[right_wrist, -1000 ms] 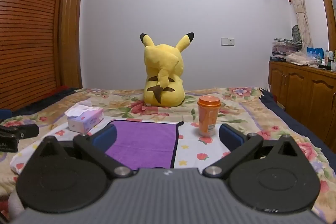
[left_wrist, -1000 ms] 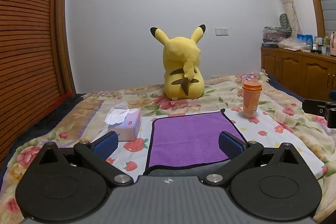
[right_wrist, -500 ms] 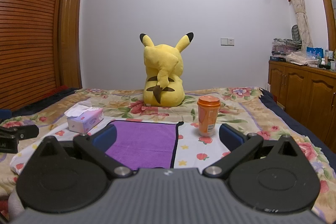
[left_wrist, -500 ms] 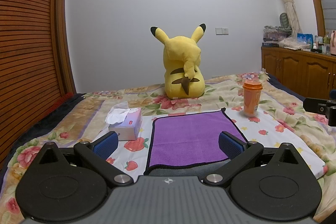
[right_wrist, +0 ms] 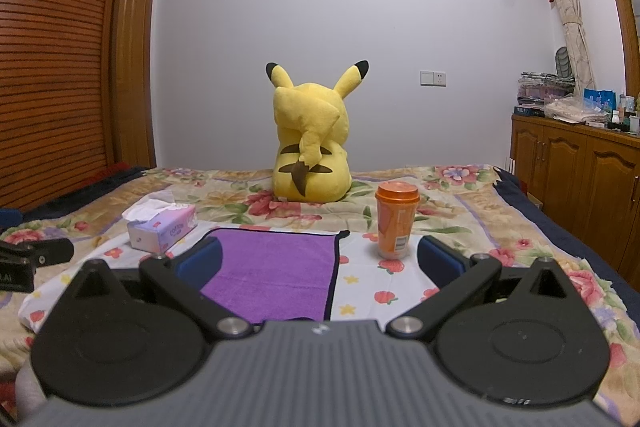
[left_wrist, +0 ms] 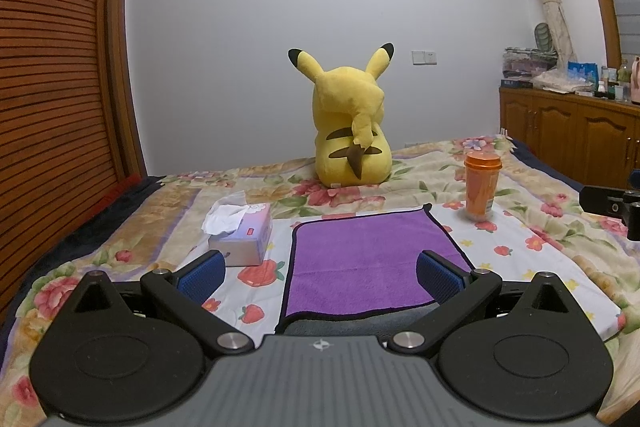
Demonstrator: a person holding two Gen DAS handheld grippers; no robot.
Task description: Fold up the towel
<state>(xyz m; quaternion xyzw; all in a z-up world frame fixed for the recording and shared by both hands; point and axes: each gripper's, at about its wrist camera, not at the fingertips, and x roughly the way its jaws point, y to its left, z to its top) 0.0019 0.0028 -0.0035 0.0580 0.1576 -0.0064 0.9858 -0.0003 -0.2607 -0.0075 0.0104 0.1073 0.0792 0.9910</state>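
Both tongs, left gripper [left_wrist: 320, 273] and right gripper [right_wrist: 320, 263], hung apart; purple towel [left_wrist: 368, 259] lay flat just ahead, unfolded. Lifting carelessly might topple the orange cup [right_wrist: 396, 223] beside it.

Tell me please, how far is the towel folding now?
Nothing is folded yet: the purple towel lies flat on the floral bedspread. Nothing is in hand: the left hand-held gripper and the right hand-held gripper are both open. Left to do: grasp an edge and make every fold.
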